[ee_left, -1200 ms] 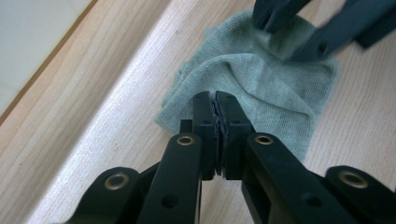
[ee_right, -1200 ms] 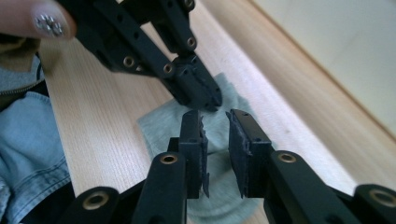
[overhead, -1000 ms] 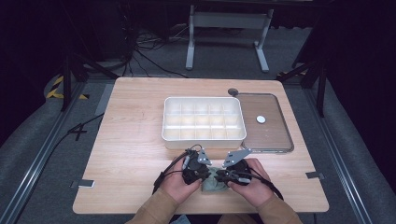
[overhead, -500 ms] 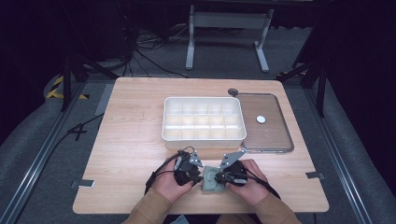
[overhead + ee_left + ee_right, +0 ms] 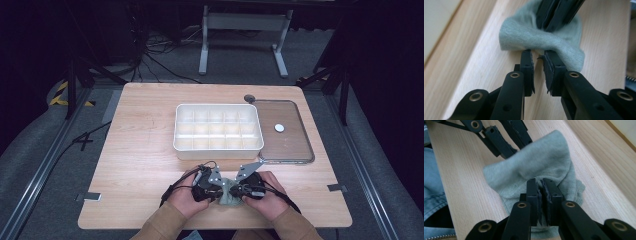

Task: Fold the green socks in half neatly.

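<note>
Both hands sit close together at the table's near edge, about 6 o'clock in the high view, forearms in tan sleeves coming in from the bottom. Left gripper [image 5: 212,186] and right gripper [image 5: 243,189] point at each other w/ a small grey-green sock [image 5: 229,196] bunched between them.

Right gripper [image 5: 541,185]: jaws have just been closing and are clamped on a fold of the sock [image 5: 541,160], cloth pinched between the pads.

Left gripper [image 5: 537,56]: jaws slightly apart, tips right at the sock's [image 5: 534,35] near edge; they've just eased shut a bit, but no cloth is pressed between the pads, so not gripping.

Surface: light wooden table [image 5: 140,155]. White compartment tray [image 5: 218,127] at 12 o'clock from the hands, well apart. Just beside it at 3 o'clock lies a clear lid [image 5: 287,135], flat, w/ a small white disc [image 5: 279,128] on it. Round dark spot at the lid's far-left corner.

Room: dark, grey floor, cables, metal stand legs [image 5: 240,35] behind the table.
</note>
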`<state>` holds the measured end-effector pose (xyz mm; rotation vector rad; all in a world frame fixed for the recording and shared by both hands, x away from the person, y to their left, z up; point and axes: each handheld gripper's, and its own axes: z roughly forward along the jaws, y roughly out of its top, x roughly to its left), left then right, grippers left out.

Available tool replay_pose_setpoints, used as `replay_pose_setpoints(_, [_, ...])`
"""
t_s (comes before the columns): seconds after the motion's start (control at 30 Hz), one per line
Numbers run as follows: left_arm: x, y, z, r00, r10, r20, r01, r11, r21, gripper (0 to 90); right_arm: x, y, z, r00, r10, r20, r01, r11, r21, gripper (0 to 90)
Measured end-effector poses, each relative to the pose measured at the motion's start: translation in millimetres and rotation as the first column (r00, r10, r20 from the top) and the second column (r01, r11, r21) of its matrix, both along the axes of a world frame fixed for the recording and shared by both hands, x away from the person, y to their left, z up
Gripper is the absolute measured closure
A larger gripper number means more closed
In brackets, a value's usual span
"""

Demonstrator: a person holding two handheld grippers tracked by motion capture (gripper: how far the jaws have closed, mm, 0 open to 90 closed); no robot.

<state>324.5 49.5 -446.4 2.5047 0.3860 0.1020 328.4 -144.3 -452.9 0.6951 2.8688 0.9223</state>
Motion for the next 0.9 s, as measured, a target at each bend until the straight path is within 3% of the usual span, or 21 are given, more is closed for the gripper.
replay_pose_setpoints(0.2, [-1.4,3.0,7.1,0.9987,-0.015,0.049,0.016,0.9997,-0.019,75.9,-1.6,3.1,3.5,1.0000,0.001,0.002,-0.001,0.999,0.044,86.8])
replay_pose_setpoints(0.27, [-2.3,2.3,6.7,0.9991,-0.028,0.032,0.029,0.9988,-0.039,74.7,-1.1,5.5,1.9,1.0000,0.005,0.004,-0.006,0.999,0.037,85.7])
replay_pose_setpoints(0.33, [-4.0,-0.3,5.0,0.9991,-0.028,0.032,0.029,0.9992,-0.027,74.3,-2.5,9.2,-4.9,1.0000,0.003,0.009,-0.003,0.999,0.046,85.6])
replay_pose_setpoints(0.5, [-3.8,0.3,5.1,0.9995,-0.027,0.016,0.027,0.9990,-0.037,73.6,-3.9,6.2,1.1,0.9998,0.006,0.016,-0.006,1.000,0.019,78.7])
replay_pose_setpoints(0.6, [-3.1,-0.9,4.6,0.9997,-0.025,0.005,0.025,0.9993,-0.027,72.8,-4.7,-4.1,13.2,0.9998,0.002,0.017,-0.003,0.999,0.042,77.9])
replay_pose_setpoints(0.67, [-2.8,-2.2,4.2,0.9996,-0.029,0.005,0.029,0.9993,-0.022,71.7,-3.2,-18.2,24.8,0.9990,-0.031,0.033,0.028,0.996,0.083,78.0])
replay_pose_setpoints(0.77, [-2.5,-3.4,3.3,0.9995,-0.031,0.008,0.031,0.9992,-0.025,71.5,0.0,-34.3,31.2,0.9967,-0.075,0.030,0.072,0.993,0.095,79.7])
replay_pose_setpoints(0.8, [-2.2,-3.6,3.1,0.9995,-0.031,0.006,0.031,0.9992,-0.024,71.0,6.3,-50.2,25.5,0.9935,-0.114,-0.008,0.114,0.992,0.045,81.6])
replay_pose_setpoints(0.83, [-1.3,-4.4,2.0,0.9995,-0.032,-0.001,0.032,0.9993,-0.017,70.6,8.3,-54.6,20.0,0.9916,-0.129,-0.013,0.129,0.992,0.015,82.4])
replay_pose_setpoints(0.9, [-0.8,-4.8,0.8,0.9995,-0.032,-0.002,0.032,0.9994,-0.010,70.1,9.3,-56.8,14.3,0.9909,-0.133,-0.025,0.133,0.991,0.008,82.8])
